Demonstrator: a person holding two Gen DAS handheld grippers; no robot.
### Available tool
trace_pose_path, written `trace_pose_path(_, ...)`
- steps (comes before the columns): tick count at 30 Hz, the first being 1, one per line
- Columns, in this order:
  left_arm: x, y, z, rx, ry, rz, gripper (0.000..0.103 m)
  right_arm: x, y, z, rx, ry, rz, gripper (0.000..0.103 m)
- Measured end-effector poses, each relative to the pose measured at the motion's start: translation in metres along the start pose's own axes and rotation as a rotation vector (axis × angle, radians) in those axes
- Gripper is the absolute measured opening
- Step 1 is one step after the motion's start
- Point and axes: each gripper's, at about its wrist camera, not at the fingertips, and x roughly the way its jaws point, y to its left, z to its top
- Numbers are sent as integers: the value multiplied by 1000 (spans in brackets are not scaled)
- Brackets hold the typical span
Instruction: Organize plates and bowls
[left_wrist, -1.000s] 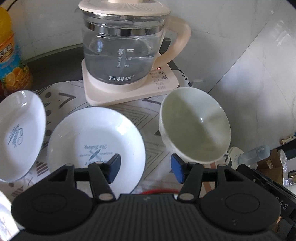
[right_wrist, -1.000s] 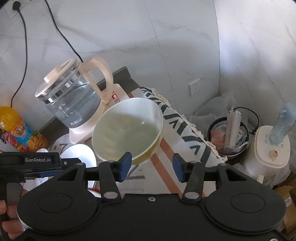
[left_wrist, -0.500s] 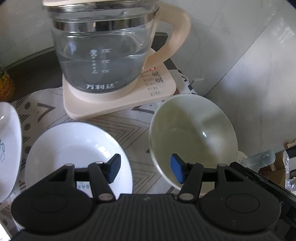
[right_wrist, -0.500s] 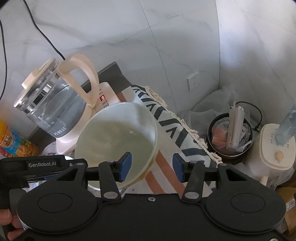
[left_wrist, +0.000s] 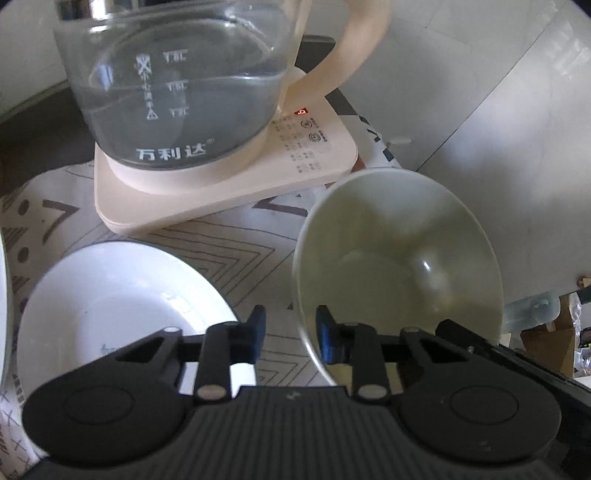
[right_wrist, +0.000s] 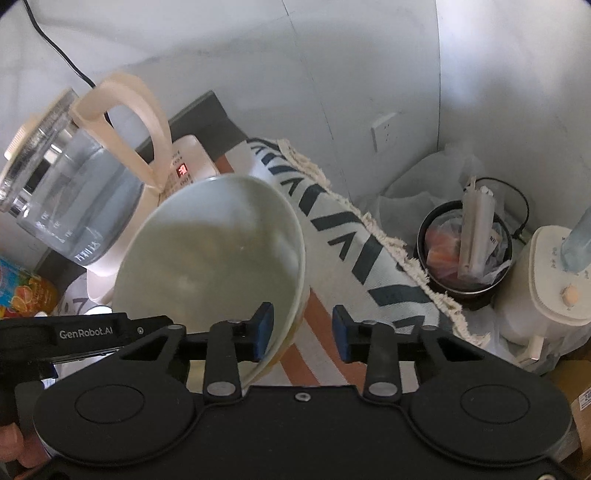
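Observation:
A pale green bowl is tilted at the right of the patterned cloth; it also shows in the right wrist view. My left gripper straddles the bowl's near left rim, its right finger inside the bowl, jaws narrowed but apart. My right gripper straddles the bowl's right rim, left finger inside, jaws still apart. A white plate lies left of the bowl. The edge of a second white plate shows at far left.
A glass kettle on a cream base stands just behind the dishes. A juice bottle is at the left. Beyond the table's right edge are a bin and a white appliance. The marble wall is close behind.
Both grippers have moved forward onto the bowl's rim. The left jaws have narrowed around the rim, and the bowl has tilted and shifted nearer. The kettle looms closer.

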Motion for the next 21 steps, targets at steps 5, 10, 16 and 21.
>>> trace_pose_path(5, -3, -6, -1, 10, -9, -16, 11, -1, 10, -1, -46, -11, -6, 18)
trace_pose_path(10, -11, -3, -5, 3, -14, -35, 11, -11, 10, -3, -54, -29, 3, 18)
trace_pose_path(16, -34, -3, -11, -6, -48, -39, 11, -29, 16, -5, -73, -61, 15, 18)
trace_pose_path(21, -61, -1, -18, -21, -87, -39, 11, -46, 23, -3, -96, -95, 35, 18)
